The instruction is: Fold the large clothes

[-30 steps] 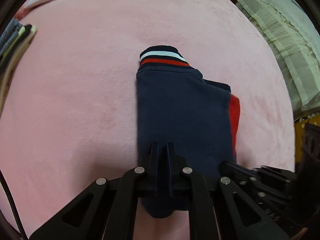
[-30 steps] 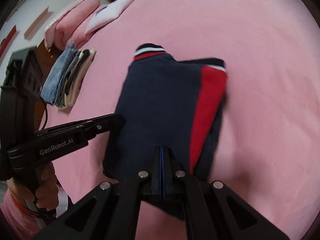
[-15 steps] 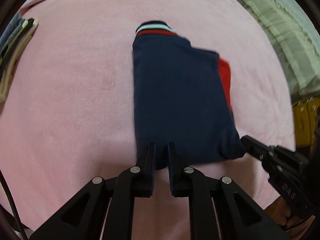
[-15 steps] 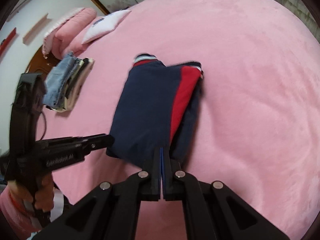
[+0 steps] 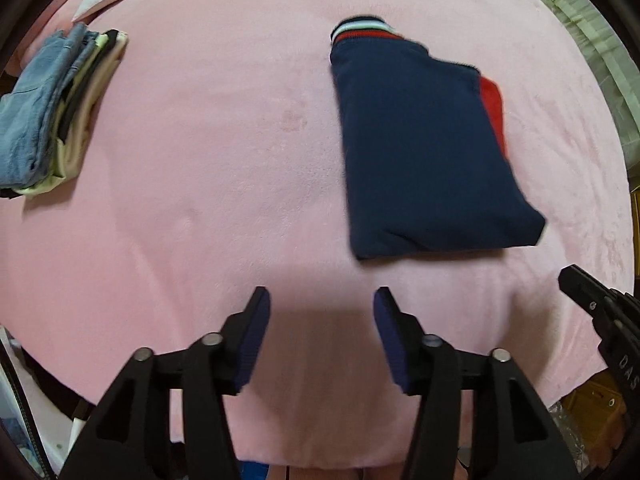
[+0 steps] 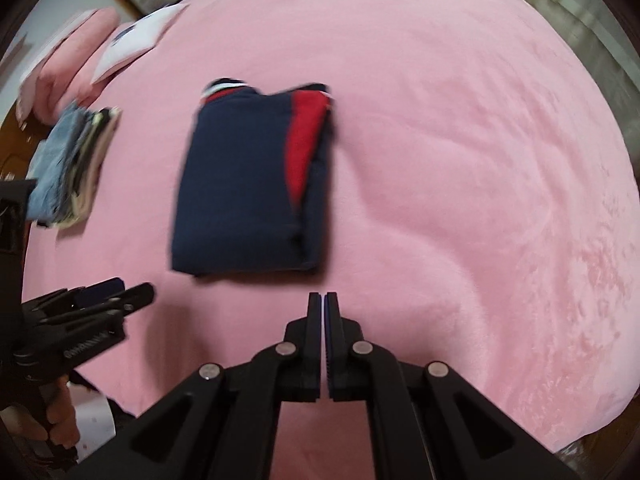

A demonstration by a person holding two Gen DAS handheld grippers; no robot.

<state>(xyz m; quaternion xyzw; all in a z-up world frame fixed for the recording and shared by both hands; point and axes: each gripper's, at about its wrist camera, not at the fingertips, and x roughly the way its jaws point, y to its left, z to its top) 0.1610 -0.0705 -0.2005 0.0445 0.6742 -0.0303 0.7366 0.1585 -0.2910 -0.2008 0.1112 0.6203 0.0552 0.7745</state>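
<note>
My left gripper just opened, empty; my right gripper is pinched together near the folded top.

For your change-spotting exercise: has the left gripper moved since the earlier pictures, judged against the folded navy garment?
Yes. The left gripper has let go and drawn back: earlier shut on the folded navy garment, its jaws have just been opening and now stand apart over bare pink blanket.

folded stack cut by left edge; white pillow blurred; navy garment edges smeared.
</note>
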